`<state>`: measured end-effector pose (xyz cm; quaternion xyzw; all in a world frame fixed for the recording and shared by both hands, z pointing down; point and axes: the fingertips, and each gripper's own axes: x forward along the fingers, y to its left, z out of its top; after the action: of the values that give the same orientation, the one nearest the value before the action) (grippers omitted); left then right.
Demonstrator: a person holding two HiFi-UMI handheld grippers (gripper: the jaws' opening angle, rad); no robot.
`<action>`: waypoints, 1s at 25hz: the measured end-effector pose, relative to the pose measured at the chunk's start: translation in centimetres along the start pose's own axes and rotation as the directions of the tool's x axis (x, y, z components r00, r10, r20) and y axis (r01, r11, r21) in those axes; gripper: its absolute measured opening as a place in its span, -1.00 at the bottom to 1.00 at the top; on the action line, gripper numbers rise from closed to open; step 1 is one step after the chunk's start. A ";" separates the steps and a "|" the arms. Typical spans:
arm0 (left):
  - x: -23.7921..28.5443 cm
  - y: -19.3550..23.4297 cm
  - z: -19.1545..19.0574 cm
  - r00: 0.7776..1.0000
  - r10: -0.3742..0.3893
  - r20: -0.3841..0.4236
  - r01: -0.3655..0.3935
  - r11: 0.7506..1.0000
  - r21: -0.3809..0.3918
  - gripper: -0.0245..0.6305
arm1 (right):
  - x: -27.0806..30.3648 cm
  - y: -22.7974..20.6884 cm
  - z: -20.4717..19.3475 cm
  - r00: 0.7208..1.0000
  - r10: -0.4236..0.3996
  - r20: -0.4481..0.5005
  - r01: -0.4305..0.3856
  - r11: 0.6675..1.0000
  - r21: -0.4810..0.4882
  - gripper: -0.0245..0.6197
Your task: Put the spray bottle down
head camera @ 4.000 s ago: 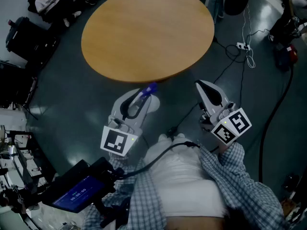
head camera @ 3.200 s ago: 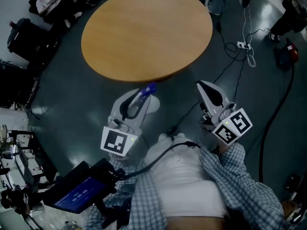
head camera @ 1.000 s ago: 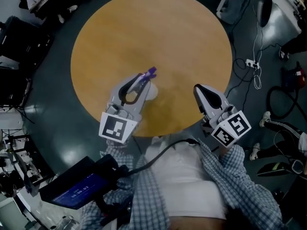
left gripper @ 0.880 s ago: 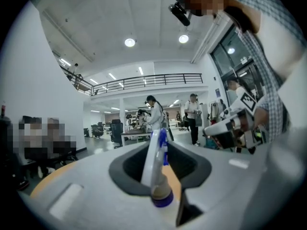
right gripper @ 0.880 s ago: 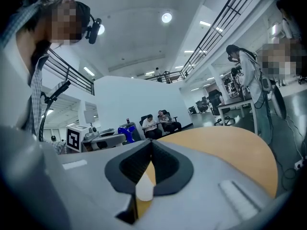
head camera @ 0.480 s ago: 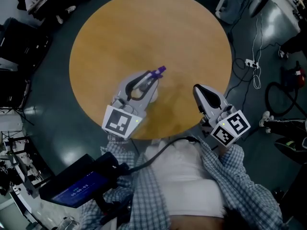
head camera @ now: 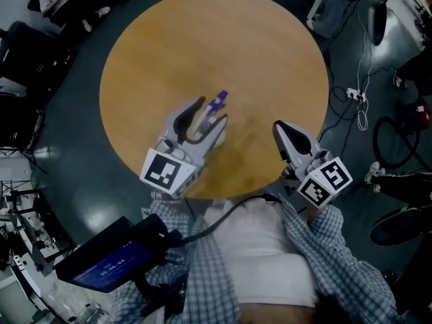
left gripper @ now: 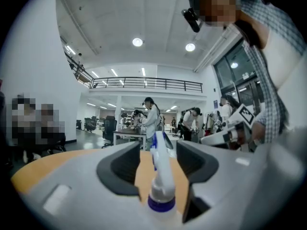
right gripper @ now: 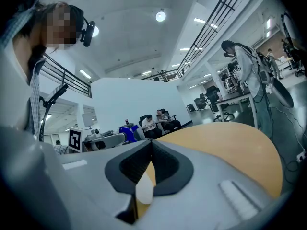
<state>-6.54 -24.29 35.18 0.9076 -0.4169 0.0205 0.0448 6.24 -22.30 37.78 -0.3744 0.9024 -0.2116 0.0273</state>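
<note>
A white spray bottle (head camera: pixel 217 102) with a purple nozzle stands on the round wooden table (head camera: pixel 202 39), near its front edge. My left gripper (head camera: pixel 210 112) is around it and its jaws are opening. In the left gripper view the bottle (left gripper: pixel 160 176) rises upright between the two dark pads (left gripper: pixel 125 169), with a gap on each side. My right gripper (head camera: pixel 278 125) hangs over the table's front right edge, apart from the bottle. Its jaws meet at the tips (right gripper: pixel 151 145) with nothing between them.
Grey floor surrounds the table. Cables and a power strip (head camera: pixel 354 94) lie on the floor at the right. A dark device with a lit screen (head camera: pixel 108 267) hangs at the person's lower left. Dark chairs and bags (head camera: pixel 27 52) stand at the far left.
The view went from the floor beside the table to over it, and the left gripper brought the bottle above the tabletop. Its jaws have now spread apart from the bottle. The right gripper kept still.
</note>
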 end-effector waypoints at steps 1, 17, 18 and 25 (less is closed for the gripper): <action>0.0 -0.1 -0.1 1.000 0.000 -0.008 0.000 1.000 0.000 -0.21 | 0.1 0.0 -0.1 1.000 0.001 -0.002 -0.001 1.000 0.000 -0.91; -7.0 1.1 -2.5 0.987 0.159 -0.028 -0.158 0.987 0.028 -0.49 | 4.3 -0.2 0.6 0.994 0.112 -0.013 -0.113 0.993 -0.031 -0.91; -7.9 1.6 -2.1 0.980 0.198 -0.015 -0.198 0.980 0.029 -0.85 | 4.3 0.3 0.7 0.993 0.119 -0.011 -0.119 0.992 -0.036 -0.91; -10.9 1.5 -0.3 0.978 0.206 0.041 -0.207 0.978 0.016 -0.92 | 4.3 3.7 1.4 0.985 0.171 0.028 -0.171 0.985 -0.006 -0.91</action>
<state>-14.80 -17.04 34.79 0.8601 -0.5093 0.0117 0.0250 0.94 -23.46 35.49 -0.2984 0.9311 -0.2017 0.0578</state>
